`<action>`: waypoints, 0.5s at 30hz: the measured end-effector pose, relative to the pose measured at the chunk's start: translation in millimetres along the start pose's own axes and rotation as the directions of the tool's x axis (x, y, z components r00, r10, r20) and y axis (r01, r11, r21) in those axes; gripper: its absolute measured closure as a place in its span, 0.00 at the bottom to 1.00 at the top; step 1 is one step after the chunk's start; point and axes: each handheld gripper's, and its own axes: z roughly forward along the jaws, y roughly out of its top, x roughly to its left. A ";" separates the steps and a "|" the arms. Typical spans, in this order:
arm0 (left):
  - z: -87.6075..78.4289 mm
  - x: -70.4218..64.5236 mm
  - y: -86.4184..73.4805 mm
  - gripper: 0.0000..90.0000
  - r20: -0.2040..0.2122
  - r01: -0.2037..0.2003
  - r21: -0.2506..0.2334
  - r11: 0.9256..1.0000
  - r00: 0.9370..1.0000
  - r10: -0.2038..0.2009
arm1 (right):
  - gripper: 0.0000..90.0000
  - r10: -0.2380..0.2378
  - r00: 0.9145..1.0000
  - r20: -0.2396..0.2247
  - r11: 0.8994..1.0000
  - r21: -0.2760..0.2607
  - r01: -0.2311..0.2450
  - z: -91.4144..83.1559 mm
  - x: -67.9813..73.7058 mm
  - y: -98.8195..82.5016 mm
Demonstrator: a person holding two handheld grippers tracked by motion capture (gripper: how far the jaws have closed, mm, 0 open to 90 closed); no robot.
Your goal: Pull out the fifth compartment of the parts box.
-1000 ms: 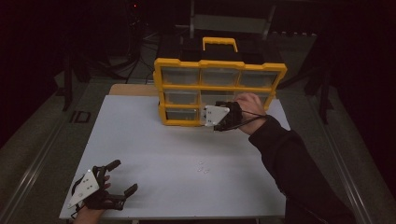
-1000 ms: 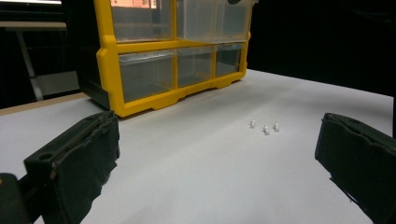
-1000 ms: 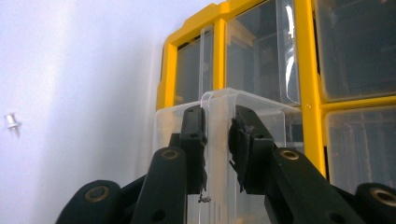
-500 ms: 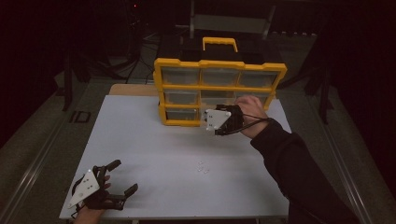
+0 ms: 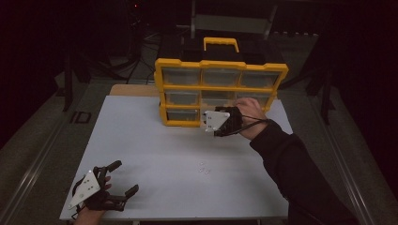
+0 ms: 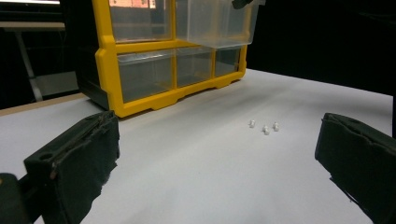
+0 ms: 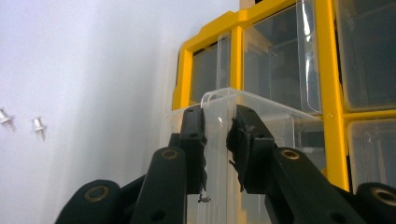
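Drawer drawn out of the organizer

Since a second ago our right gripper, clamping the clear drawer, slid it farther out of the yellow organizer; left gripper gapes wide near the tabletop's front-left corner.

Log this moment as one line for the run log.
right gripper: shut on clear drawer front, drawer pulled out | left gripper: open, idle | pins: on table

High view overlooks the table; both gripper views sit low, sharing the yellow organizer.
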 end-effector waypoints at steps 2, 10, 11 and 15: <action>0.0 -0.1 0.0 0.00 0.000 0.000 -0.001 1.000 1.000 0.000 | 0.83 0.002 1.000 -0.004 1.000 0.002 -0.002 0.0 -0.4 0.5; 0.0 0.3 -0.2 0.00 0.001 0.002 0.001 1.000 1.000 -0.002 | 0.66 0.078 0.996 -0.043 0.997 -0.012 -0.079 -2.4 -5.6 1.3; -0.1 0.3 -0.2 0.00 0.001 0.003 0.000 1.000 1.000 -0.003 | 0.61 0.157 0.986 -0.058 0.988 0.020 -0.156 -3.3 -9.4 2.8; -0.6 0.2 0.0 0.00 0.000 0.002 -0.002 1.000 1.000 -0.002 | 0.53 0.250 0.967 -0.055 0.968 -0.012 -0.251 -10.8 -15.4 0.4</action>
